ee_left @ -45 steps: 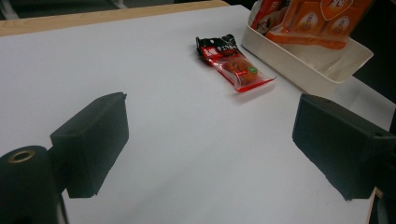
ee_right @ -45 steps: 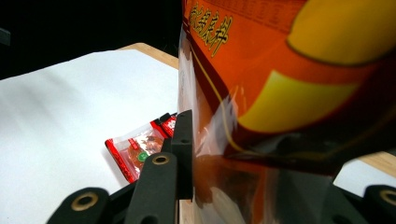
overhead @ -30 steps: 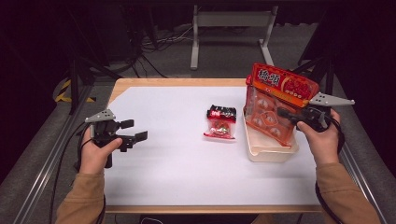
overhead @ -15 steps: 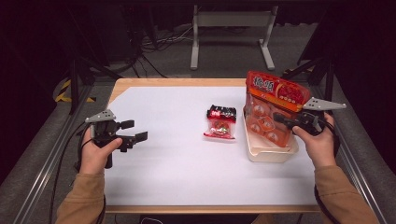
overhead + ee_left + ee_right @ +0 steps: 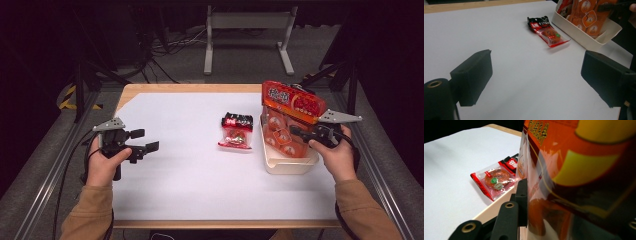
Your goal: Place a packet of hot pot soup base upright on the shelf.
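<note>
A large orange-red snack bag [image 5: 292, 107] stands tilted in a cream tray [image 5: 287, 165] at the table's right side. My right gripper [image 5: 296, 132] is shut on the bag's lower part, just above the tray. In the right gripper view the bag [image 5: 579, 170] presses against the one visible black jaw, and the other jaw is hidden behind it. A small red and black snack packet [image 5: 236, 131] lies flat on the white table, left of the tray. My left gripper [image 5: 145, 140] is held open over the table's left side with nothing between its jaws, far from the packet [image 5: 547, 31].
The white sheet [image 5: 190, 175] covers the wooden tabletop. The tray [image 5: 586, 37] stands close to the table's right edge, with the bag [image 5: 586, 15] in it. Metal rails run along both sides, and cables and a stand lie on the floor beyond.
My right gripper has come down and forward with the bag, so the bag now sits lower in the tray. The left gripper has stayed where it was.
</note>
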`<state>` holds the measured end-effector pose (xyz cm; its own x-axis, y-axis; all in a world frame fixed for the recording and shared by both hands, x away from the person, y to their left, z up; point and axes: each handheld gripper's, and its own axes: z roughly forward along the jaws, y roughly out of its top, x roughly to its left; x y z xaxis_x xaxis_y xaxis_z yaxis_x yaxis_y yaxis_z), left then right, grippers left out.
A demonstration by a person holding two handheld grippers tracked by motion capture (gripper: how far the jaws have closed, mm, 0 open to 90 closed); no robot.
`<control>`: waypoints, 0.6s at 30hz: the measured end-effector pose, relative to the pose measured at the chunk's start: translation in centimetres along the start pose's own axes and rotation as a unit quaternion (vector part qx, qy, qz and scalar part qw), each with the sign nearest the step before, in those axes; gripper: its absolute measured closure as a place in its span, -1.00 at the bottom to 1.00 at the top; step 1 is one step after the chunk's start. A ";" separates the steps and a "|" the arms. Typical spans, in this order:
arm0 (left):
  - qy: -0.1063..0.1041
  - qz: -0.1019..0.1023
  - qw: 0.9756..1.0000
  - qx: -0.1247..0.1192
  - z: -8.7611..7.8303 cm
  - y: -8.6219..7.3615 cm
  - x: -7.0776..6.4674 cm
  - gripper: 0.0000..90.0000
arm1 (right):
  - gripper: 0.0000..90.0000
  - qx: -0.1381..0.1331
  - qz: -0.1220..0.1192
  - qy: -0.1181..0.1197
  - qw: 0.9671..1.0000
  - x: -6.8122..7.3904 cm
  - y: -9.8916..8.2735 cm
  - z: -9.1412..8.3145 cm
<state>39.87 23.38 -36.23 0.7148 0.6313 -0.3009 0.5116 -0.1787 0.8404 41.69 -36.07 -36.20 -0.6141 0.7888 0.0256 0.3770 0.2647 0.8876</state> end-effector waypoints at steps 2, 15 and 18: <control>-0.001 0.002 1.000 0.001 0.0 0.0 0.0 -0.75 | 0.55 -0.002 0.013 -0.002 1.000 -0.3 -0.4 -0.1; -0.004 0.000 1.000 0.007 0.2 0.0 0.0 -0.75 | 0.11 0.012 0.037 -0.028 0.999 -0.8 -1.0 -0.5; -0.005 -0.001 1.000 0.009 0.2 -0.1 0.0 -0.75 | -0.18 0.021 0.054 -0.037 0.998 -0.8 -1.0 -0.9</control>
<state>39.93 23.22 -36.41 0.7182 0.6247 -0.3066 0.5213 -0.1912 0.8317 41.17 -37.53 -36.71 -0.5163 0.8522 0.0844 0.4677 0.1980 0.8614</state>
